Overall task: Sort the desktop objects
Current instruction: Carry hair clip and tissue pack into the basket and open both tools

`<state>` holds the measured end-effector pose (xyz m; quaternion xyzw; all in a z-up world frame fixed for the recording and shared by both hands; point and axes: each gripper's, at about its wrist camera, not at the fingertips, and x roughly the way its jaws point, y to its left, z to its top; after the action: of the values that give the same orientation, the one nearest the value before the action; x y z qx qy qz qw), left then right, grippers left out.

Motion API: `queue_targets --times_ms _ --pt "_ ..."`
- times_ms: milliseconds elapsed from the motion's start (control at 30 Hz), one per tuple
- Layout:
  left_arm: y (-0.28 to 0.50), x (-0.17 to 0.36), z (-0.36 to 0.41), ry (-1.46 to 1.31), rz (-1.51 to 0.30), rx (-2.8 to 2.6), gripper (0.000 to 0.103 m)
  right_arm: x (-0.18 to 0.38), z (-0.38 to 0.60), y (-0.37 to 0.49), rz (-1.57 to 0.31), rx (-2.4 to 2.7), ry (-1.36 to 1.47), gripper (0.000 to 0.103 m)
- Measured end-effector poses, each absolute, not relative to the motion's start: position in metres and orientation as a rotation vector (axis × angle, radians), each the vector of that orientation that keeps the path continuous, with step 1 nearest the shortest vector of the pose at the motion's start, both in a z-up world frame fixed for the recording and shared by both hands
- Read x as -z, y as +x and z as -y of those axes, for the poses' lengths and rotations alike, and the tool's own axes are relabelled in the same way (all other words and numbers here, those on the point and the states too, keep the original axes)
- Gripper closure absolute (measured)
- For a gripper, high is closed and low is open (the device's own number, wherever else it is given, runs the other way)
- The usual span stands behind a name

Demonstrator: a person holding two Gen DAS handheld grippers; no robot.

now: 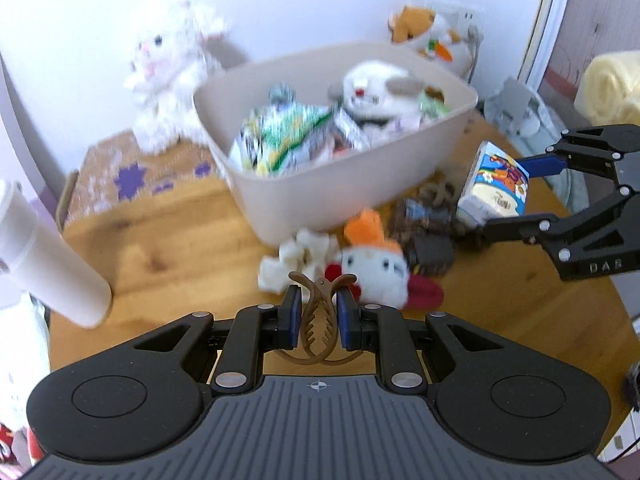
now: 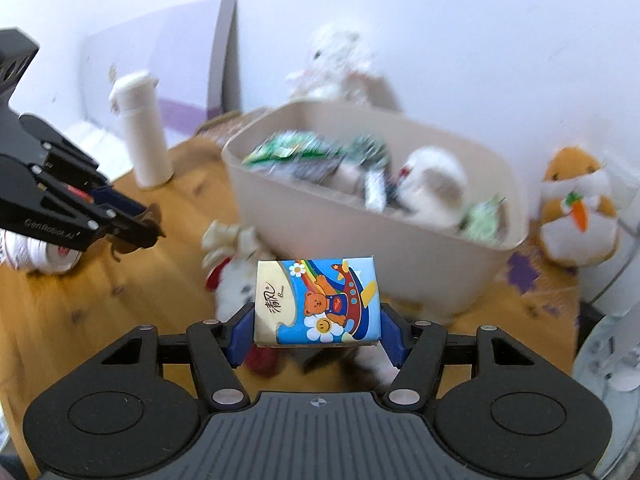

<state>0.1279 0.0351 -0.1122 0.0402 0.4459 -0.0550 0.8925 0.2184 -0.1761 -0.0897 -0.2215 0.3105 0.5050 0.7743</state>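
The left gripper (image 1: 316, 316) pinched a brown plastic claw hair clip (image 1: 318, 320) between nearly closed fingers; the right gripper (image 2: 316, 328) clamped a cartoon-printed tissue pack (image 2: 318, 304), fingers half-spread. Both hung above the wooden worktop (image 1: 168, 248), near the beige plastic bin (image 1: 320, 196); the springy clip could twist free.

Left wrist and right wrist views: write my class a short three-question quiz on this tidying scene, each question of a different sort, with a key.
1. True or false: the left gripper is shut on a brown hair claw clip.
2. What does the right gripper hold? A) a white bottle B) a tissue pack C) a plush hamster
3. Fill in: the plush with the orange tuft lies on the wooden table, in front of the beige ____.

Key:
1. True; its pads press the clip from both sides.
2. B; the tissue pack with the cartoon bear sits between its pads.
3. Bin; it already holds packets and a white plush.
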Motion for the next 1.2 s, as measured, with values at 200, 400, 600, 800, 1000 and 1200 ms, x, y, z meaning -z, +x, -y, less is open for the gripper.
queue_targets --times_ms 200,400,600,800,1000,1200 --pt "0.143 0.081 -0.038 0.092 -0.839 0.102 0.084 0.064 0.179 0.244 -0.625 -1.044 -0.408 0.043" --pt "0.166 0.053 -0.048 0.104 -0.758 0.067 0.084 0.042 0.174 0.272 -0.57 -0.995 -0.375 0.043" --pt "0.197 0.036 -0.047 0.11 -0.707 0.078 0.084 0.03 0.158 0.299 -0.532 -0.971 -0.39 0.043" --pt "0.232 0.036 -0.042 0.085 -0.672 0.098 0.084 0.024 0.146 0.318 -0.495 -0.96 -0.434 0.043" --pt "0.265 0.042 -0.03 0.073 -0.661 0.111 0.084 0.035 0.134 0.346 -0.526 -0.937 -0.405 0.043" --pt "0.299 0.062 -0.018 0.088 -0.727 0.095 0.084 0.052 0.117 0.367 -0.594 -0.917 -0.367 0.043"
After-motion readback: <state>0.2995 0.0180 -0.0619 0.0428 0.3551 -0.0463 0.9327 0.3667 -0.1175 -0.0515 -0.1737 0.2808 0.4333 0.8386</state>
